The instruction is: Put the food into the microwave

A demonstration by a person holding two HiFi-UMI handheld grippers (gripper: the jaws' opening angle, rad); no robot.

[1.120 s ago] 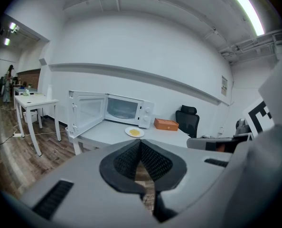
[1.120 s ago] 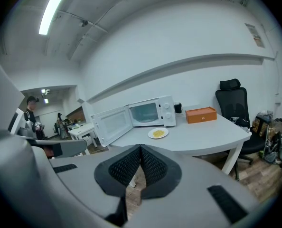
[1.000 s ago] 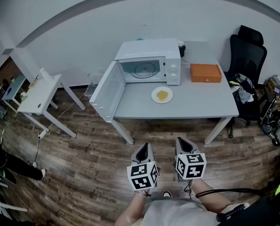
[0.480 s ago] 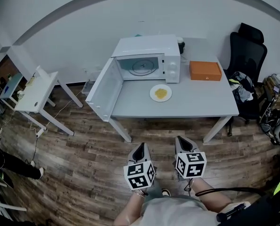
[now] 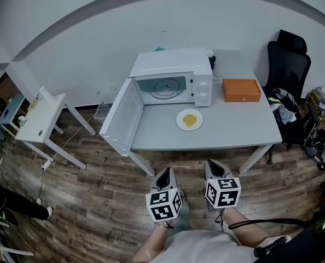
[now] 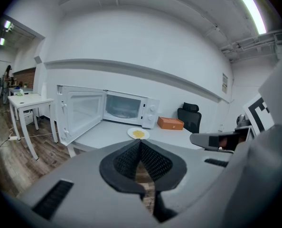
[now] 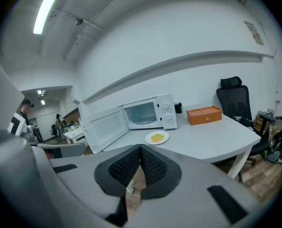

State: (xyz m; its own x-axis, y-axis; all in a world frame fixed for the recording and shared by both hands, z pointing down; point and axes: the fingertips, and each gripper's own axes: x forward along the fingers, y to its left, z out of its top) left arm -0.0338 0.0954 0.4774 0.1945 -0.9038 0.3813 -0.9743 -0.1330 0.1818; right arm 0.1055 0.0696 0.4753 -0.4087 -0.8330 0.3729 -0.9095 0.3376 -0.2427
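Observation:
A white plate of yellow food (image 5: 189,119) (image 6: 138,134) (image 7: 156,137) lies on the grey table (image 5: 233,125) just in front of the white microwave (image 5: 173,78) (image 6: 126,108) (image 7: 148,112). The microwave door (image 5: 121,119) hangs wide open to the left and its glass turntable shows inside. Both grippers are held low over the wood floor, well short of the table. The left gripper (image 5: 165,175) (image 6: 140,144) is shut with nothing in it. The right gripper (image 5: 213,167) (image 7: 140,148) is shut and holds nothing.
An orange box (image 5: 241,90) sits on the table right of the microwave. A black office chair (image 5: 287,64) stands at the table's right end. A small white side table (image 5: 39,116) stands to the left. Cables and gear lie at the far right.
The view has shifted slightly; the table and microwave sit a little lower and to the right in the head view. Both grippers stay shut and low, side by side.

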